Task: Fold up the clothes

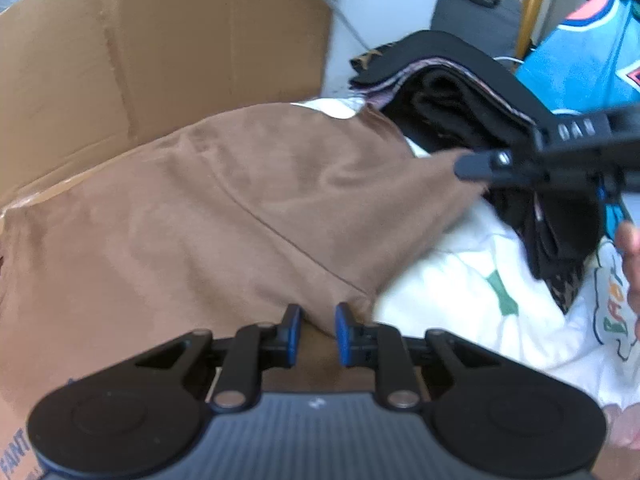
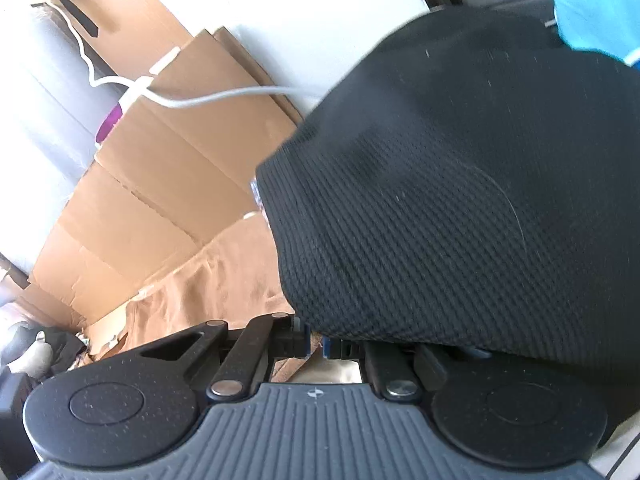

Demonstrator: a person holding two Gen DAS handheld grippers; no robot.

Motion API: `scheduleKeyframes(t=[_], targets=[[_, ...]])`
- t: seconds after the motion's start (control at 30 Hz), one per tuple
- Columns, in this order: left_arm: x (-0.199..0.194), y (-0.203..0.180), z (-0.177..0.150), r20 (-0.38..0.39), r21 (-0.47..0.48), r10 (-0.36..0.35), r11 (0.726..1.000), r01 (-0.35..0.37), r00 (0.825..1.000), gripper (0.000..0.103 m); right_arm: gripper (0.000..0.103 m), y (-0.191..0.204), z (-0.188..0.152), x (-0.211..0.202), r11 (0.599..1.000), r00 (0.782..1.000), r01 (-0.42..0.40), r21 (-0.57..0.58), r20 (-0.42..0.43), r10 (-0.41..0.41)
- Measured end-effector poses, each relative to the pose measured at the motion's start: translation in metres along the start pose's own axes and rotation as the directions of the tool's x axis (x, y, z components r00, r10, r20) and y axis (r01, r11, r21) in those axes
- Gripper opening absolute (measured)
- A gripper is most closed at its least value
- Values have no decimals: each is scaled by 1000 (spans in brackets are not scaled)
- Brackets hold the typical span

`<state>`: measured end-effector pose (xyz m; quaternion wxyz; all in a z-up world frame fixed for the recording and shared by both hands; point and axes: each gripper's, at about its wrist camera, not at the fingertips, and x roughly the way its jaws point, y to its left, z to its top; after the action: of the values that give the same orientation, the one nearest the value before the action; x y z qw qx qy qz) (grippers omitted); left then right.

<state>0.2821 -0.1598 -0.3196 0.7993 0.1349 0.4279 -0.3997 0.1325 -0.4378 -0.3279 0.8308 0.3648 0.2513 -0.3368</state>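
Left wrist view first: the left gripper (image 1: 317, 334) has its blue-padded fingers (image 1: 343, 334) spread a little, with the near edge of a soft brown suede-like garment (image 1: 224, 216) sitting right in the gap between them; can't tell for sure if the pads actually touch the cloth. The brown garment stretches away ahead of the fingers, over a flattened cardboard box (image 1: 132, 52). Off to the right of the fingers there's a white printed t-shirt (image 1: 472, 280), a messy pile of black clothes (image 1: 460, 92) further ahead, and a blue jersey (image 1: 580, 64) beyond that. The right gripper (image 1: 470, 166) pokes in from the right, its tip at the brown garment's far corner. Right wrist view: the fingers are nearly pressed together, but a black textured knit garment (image 2: 440, 184) drapes over the right finger, so whether they pinch anything I can't tell. Cardboard and a grey cable (image 2: 224, 94) sit ahead-left.
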Motion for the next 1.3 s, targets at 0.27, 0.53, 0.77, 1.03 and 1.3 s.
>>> scheduleKeyframes(t=[0.27,0.53,0.77,1.03,1.3], targets=[[13,-15,8,-6,32,-8,999,8,1000,20,6,12,10,10,999,1000,-11,-45,19,12],[21,-7,20,-27,-38,-21,999,20,999,20,39,7,-9,-13,990,979,-131,-41,-160,123],[12,-18,29,-89,-114,-54,993,43,995,19,39,-9,-63,-44,980,939,-181,-88,-312,145],[25,-35,31,-205,-130,44,989,-72,978,23,38,-41,-94,-57,976,918,-215,26,-334,211],[25,-44,30,-240,-75,111,988,-133,964,11,31,-59,-100,-74,972,918,-214,102,-320,236]])
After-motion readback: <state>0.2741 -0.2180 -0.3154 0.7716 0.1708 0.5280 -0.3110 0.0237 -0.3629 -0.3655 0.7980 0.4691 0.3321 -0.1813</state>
